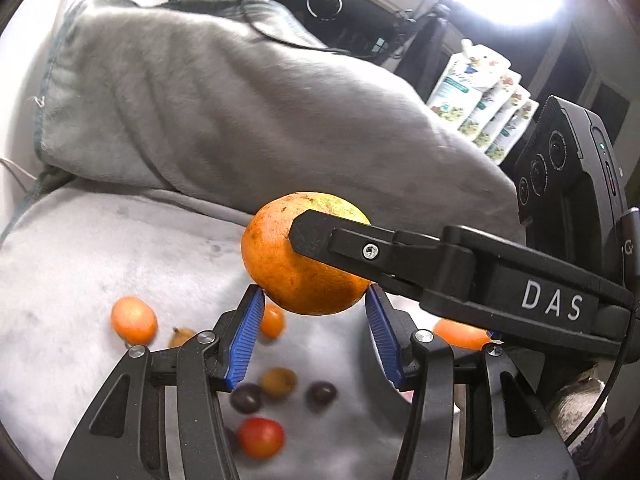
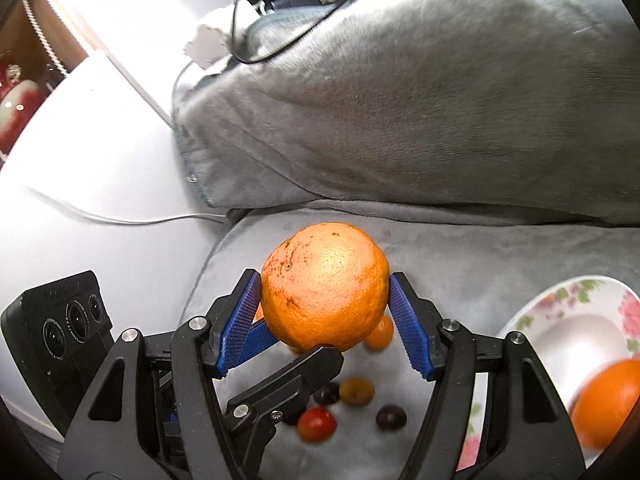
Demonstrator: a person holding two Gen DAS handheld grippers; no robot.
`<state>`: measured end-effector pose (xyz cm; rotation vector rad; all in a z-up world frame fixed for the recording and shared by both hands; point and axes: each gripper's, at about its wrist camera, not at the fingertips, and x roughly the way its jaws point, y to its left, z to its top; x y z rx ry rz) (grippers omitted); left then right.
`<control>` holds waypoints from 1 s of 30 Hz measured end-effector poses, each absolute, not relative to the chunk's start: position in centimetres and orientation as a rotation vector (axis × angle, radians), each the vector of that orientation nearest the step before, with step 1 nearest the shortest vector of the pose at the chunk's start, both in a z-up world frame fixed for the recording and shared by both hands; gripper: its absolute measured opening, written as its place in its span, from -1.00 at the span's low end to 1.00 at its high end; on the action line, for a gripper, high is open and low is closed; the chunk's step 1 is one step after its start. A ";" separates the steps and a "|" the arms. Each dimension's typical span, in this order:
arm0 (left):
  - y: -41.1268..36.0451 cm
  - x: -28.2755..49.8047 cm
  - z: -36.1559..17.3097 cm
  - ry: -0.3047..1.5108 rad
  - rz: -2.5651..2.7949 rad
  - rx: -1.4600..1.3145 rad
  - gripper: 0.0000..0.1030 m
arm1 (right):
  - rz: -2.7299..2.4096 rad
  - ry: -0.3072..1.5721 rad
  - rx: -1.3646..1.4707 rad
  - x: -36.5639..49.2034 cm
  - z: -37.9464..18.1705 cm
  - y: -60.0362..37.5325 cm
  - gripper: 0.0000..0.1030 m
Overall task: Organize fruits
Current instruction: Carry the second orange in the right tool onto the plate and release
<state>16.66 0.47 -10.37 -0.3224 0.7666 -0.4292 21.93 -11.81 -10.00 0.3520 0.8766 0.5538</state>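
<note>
A large orange (image 1: pixel 280 256) hangs in the air above a grey blanket (image 1: pixel 80 260), held by both grippers at once. My left gripper (image 1: pixel 314 296) has its blue pads against the orange's lower sides. A black finger (image 1: pixel 320 236) of my right gripper crosses the fruit from the right. In the right wrist view the right gripper (image 2: pixel 325 280) clamps the same orange (image 2: pixel 320 304) at its widest part, while a left gripper finger (image 2: pixel 316 360) reaches in under it. Several small fruits lie below: small oranges (image 1: pixel 134 319), dark grapes (image 1: pixel 246 398) and a red tomato (image 1: pixel 261 437).
A floral plate (image 2: pixel 560 300) sits on the blanket at the right, with another orange (image 2: pixel 608 404) on it. A big grey pillow (image 1: pixel 240 120) rises behind the fruits. Printed pouches (image 1: pixel 488 104) stand beyond it. A white cable (image 2: pixel 140 220) runs along the left surface.
</note>
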 end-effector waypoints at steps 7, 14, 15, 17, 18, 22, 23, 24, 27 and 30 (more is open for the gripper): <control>-1.9 13.9 -9.7 0.722 -0.448 -0.279 0.01 | 0.560 0.824 0.346 18.4 -8.8 -14.7 0.32; -4.3 11.5 -9.2 0.719 -0.488 -0.269 0.01 | 0.538 0.797 0.325 16.0 -8.9 -17.4 0.32; -4.5 11.3 -9.3 0.721 -0.494 -0.269 0.01 | 0.534 0.797 0.324 15.7 -9.0 -17.7 0.32; -5.0 11.2 -9.5 0.735 -0.506 -0.268 0.01 | 0.528 0.799 0.324 15.4 -9.2 -18.4 0.32; -5.3 11.1 -9.5 0.739 -0.511 -0.271 0.01 | 0.526 0.802 0.325 15.2 -9.3 -18.9 0.32; -6.3 11.2 -10.0 0.755 -0.529 -0.278 0.01 | 0.514 0.813 0.333 14.7 -9.9 -20.2 0.32; -6.5 11.2 -10.0 0.758 -0.532 -0.278 0.01 | 0.511 0.816 0.334 14.7 -10.1 -20.5 0.32; -6.7 11.3 -10.1 0.763 -0.534 -0.276 0.01 | 0.508 0.819 0.335 14.7 -10.2 -20.8 0.32; -7.1 11.5 -10.4 0.771 -0.538 -0.272 0.01 | 0.502 0.828 0.343 14.8 -10.6 -21.3 0.32; -7.5 11.7 -10.5 0.776 -0.539 -0.268 0.01 | 0.499 0.832 0.348 14.9 -10.9 -21.8 0.32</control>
